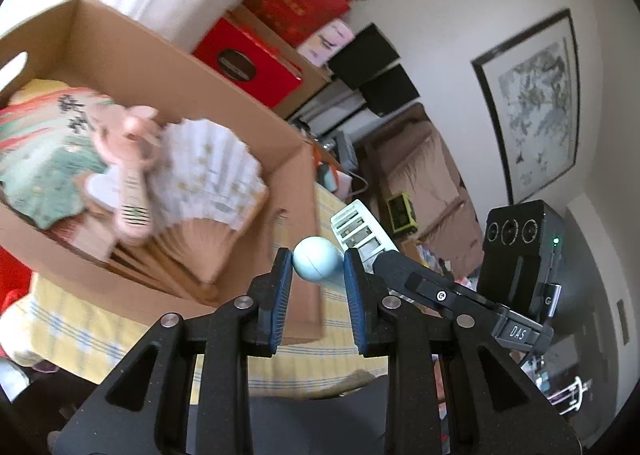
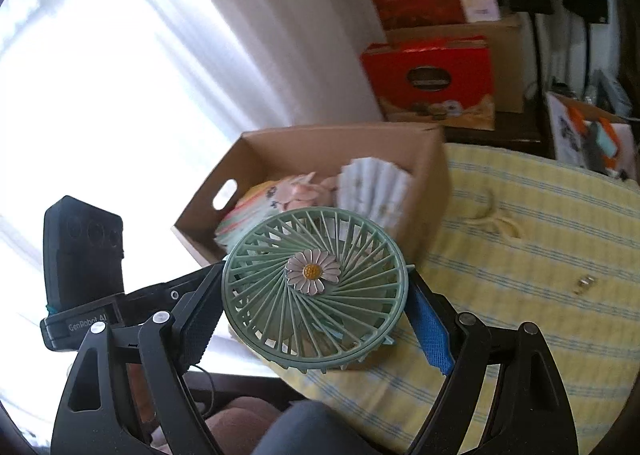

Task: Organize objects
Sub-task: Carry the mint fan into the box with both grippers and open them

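Clamped on both sides: left gripper (image 1: 318, 267) pinching a pale blue rounded handle end (image 1: 317, 263), right gripper (image 2: 316, 295) squeezing the rim of a mint-green fan (image 2: 316, 283) with a daisy at the centre. Held above the yellow striped tablecloth (image 2: 532, 255), near a cardboard box (image 2: 432, 171) containing a white folding fan (image 1: 208, 171) and a pink handheld fan (image 1: 134, 183).

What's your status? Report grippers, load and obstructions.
Left gripper shut on pale blue rounded handle. Right gripper shut on green daisy fan. Cardboard box ahead on the table, already holding folding fans. No obstruction seen.
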